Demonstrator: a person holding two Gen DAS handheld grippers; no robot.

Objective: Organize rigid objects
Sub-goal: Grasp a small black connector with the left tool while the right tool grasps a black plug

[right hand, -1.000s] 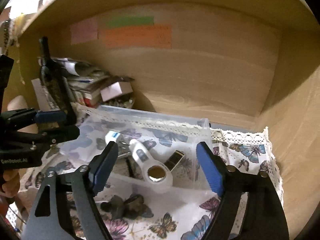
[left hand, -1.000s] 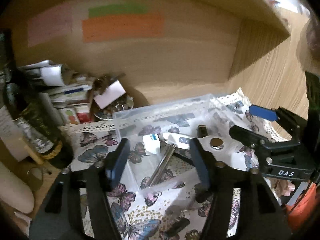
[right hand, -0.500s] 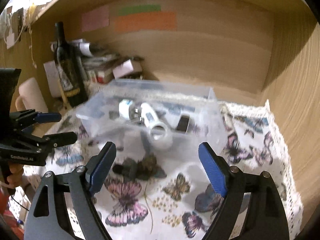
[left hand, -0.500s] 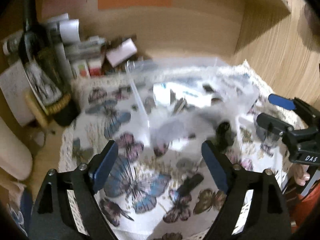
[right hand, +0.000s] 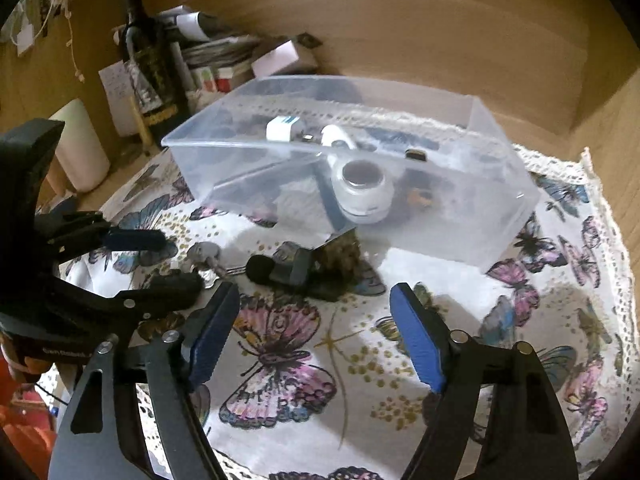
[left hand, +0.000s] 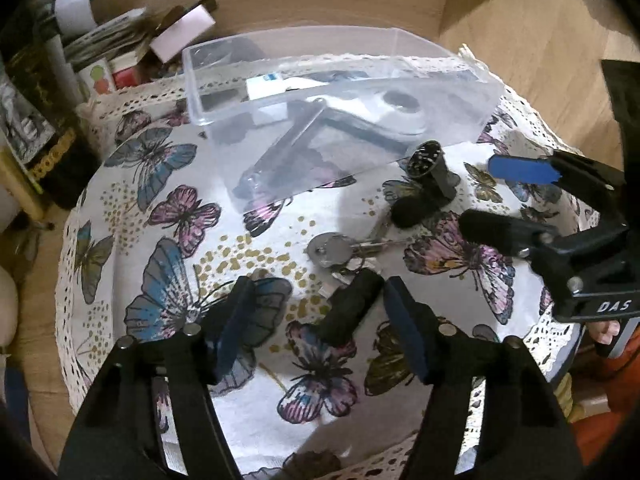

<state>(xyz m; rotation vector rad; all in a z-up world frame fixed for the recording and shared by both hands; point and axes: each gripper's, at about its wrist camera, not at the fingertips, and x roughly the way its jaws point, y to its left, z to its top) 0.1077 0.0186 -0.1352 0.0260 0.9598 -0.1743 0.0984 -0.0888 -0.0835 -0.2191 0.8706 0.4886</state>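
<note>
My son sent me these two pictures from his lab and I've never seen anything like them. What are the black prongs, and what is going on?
No robot here: a person holds one set of tongs in each hand, each carrying a wide-angle camera looking along its blue-padded fingers. One picture is from the left tongs, the other from the right tongs; both are open and hold nothing. Each also shows in the other's picture. On the butterfly cloth stands a clear plastic box with small items inside. In front of it lie keys and small black objects, not yet put away.
</note>
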